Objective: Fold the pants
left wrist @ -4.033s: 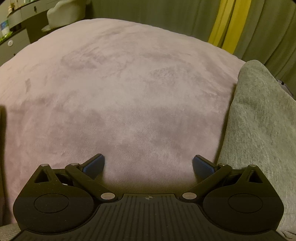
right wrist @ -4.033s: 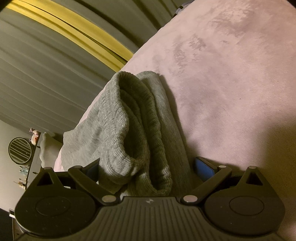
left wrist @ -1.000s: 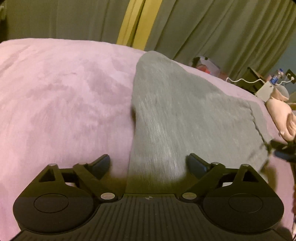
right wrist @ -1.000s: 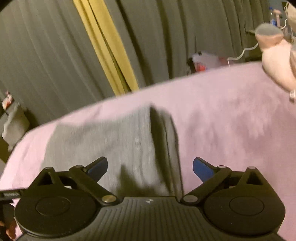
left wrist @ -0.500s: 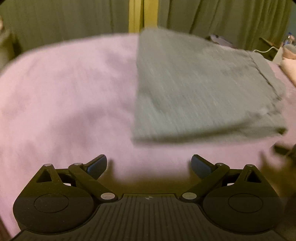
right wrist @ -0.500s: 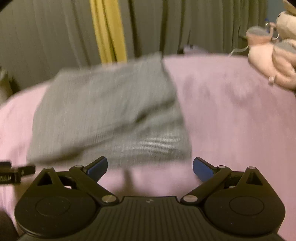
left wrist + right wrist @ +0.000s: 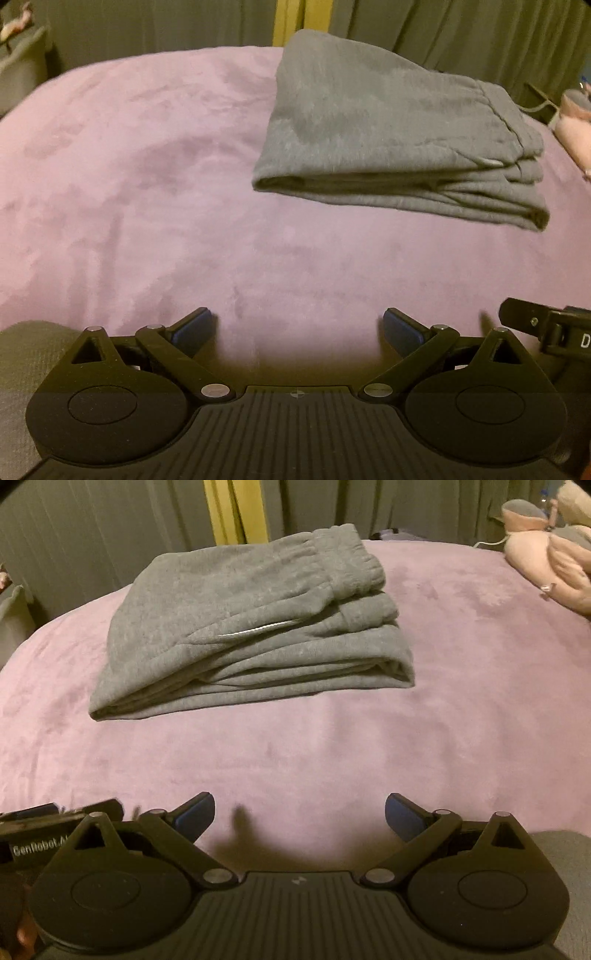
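Pants (image 7: 251, 627) now lie folded, farther from both grippers' wide-open, empty jaws.

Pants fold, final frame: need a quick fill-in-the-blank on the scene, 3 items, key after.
1. The grey pants lie ____ on the blanket.
2. The left gripper and right gripper both stand ____, holding nothing.
3. The colour of the blanket is ____.

Missing words: folded; open; pink
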{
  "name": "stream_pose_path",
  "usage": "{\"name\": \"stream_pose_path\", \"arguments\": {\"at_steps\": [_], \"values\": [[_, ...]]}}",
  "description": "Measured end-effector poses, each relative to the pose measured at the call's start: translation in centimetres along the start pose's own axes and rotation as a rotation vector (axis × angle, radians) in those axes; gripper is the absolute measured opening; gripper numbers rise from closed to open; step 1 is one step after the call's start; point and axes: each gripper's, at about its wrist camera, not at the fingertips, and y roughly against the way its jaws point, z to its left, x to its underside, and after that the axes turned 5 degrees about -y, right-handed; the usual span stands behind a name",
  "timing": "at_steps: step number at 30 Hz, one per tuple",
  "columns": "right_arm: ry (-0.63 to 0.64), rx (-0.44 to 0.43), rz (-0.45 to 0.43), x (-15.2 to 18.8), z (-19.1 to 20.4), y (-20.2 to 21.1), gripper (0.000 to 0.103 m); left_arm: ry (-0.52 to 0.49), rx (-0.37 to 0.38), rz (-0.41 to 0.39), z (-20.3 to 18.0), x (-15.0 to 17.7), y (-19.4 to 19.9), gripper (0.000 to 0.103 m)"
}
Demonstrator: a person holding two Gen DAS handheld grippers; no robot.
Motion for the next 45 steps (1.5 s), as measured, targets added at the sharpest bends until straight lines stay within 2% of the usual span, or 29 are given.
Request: {"name": "stream_pose_path", "arguments": {"at_steps": [4,7,12,18,27,35,45], "values": [[0.031,-0.007,-0.002,0.9,0.9,1.0,0.099,-0.059,-0.018,-0.068,-0.7,0.2,1.7,0.101],[0.090,0.008,-0.072,1.8,1.9,2.1,0.099,-0.087,-0.039,-0.123,-1.0,0.3,2.8,0.102],[0.138,0.037,-0.170,2.1,2.9,3.2,0.099,-0.055,-0.024,-0.138,-0.3,-0.1,3.1,0.102],[0.141,0.077,-0.241,1.6,3.1,3.4,0.099,-0.065,-0.068,-0.161,-0.7,-0.8,2.8,0.102],[0.140,0.090,-0.265,1.3,3.3,3.0,0.099,-0.174,-0.107,-0.178,-2.6,-1.0,2.0,0.102],[0.106,0.097,-0.293,1.2,2.8,3.2,0.099,-0.140,-0.089,-0.183,-2.1,-0.8,1.8,0.102],[0.131,0.120,-0.317,1.2,3.3,2.8,0.099,-0.118,-0.080,-0.168,-1.6,-1.1,1.0,0.102]]}}
